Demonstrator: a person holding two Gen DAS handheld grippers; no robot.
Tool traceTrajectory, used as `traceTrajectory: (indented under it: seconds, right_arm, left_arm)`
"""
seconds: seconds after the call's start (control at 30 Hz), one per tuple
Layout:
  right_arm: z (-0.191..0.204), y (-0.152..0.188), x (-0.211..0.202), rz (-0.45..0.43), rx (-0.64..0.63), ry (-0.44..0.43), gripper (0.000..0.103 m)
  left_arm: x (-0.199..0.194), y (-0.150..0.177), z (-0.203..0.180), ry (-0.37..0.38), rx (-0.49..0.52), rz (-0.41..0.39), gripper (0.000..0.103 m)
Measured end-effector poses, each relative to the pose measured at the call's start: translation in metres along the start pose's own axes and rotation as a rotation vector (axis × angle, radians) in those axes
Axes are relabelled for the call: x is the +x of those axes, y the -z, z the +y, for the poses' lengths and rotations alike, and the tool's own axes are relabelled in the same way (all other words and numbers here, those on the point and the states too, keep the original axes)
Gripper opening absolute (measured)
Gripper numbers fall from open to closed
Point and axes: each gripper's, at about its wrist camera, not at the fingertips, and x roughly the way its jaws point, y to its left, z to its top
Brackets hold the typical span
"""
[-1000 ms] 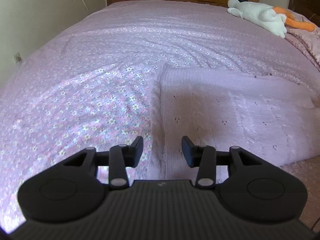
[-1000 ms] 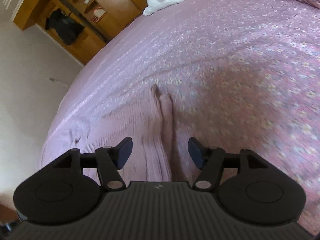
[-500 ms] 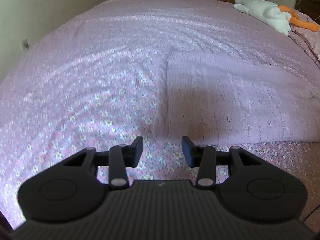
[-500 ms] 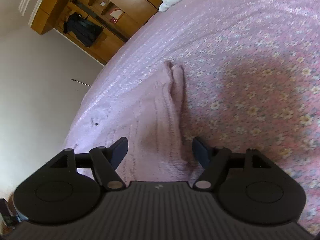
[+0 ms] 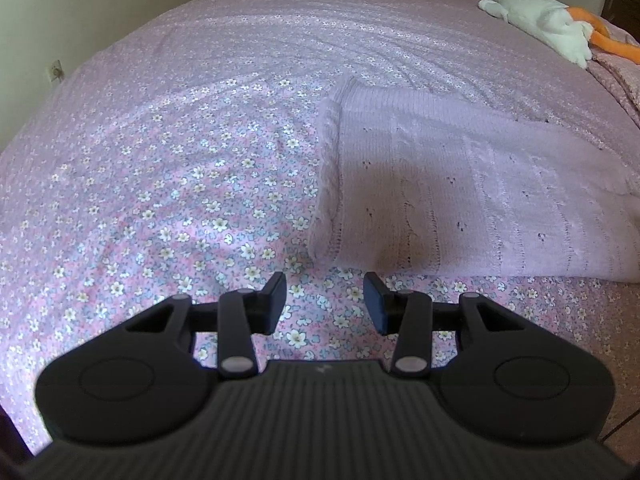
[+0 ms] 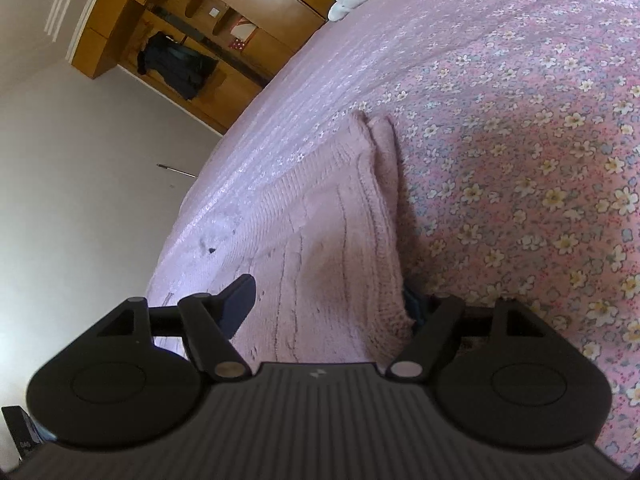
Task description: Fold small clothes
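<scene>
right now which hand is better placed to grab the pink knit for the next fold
Right. The right gripper already has its open fingers straddling an edge of the pink knit garment. The left gripper hangs open over the floral bedspread, short of the garment's near corner.

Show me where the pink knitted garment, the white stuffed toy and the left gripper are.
pink knitted garment [image 5: 460, 184]: left wrist view, middle of its flat top layer.
white stuffed toy [image 5: 548, 20]: left wrist view, its white body near the bed's far corner.
left gripper [image 5: 325, 304]: left wrist view, gap between its open fingertips.
</scene>
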Motion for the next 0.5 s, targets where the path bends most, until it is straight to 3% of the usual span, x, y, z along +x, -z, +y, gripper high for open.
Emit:
traceTrajectory:
  seconds: [0.03, 0.07, 0.1, 0.13, 0.23, 0.5]
  right_arm:
    - [0.001, 0.000, 0.000, -0.002, -0.005, 0.007, 0.077]
    - [0.000, 0.001, 0.001, 0.005, -0.009, 0.018, 0.066]
    - [-0.004, 0.000, 0.004, 0.038, 0.018, 0.016, 0.042]
    - [-0.009, -0.001, 0.007, 0.055, 0.069, -0.003, 0.038]
    - [-0.016, -0.002, 0.005, 0.036, 0.135, -0.029, 0.037]
    - [-0.018, -0.001, 0.010, 0.021, 0.117, -0.023, 0.038]
  left_arm:
    - [0.000, 0.000, -0.001, -0.001, 0.002, 0.002, 0.044]
    - [0.000, 0.000, -0.001, -0.002, 0.004, 0.003, 0.044]
    - [0.000, 0.000, -0.002, -0.003, 0.005, 0.004, 0.044]
    - [-0.001, 0.000, -0.003, -0.003, 0.007, 0.002, 0.044]
    - [-0.001, 0.000, -0.006, -0.007, 0.020, 0.000, 0.044]
    - [-0.003, -0.001, -0.009, -0.017, 0.036, -0.001, 0.044]
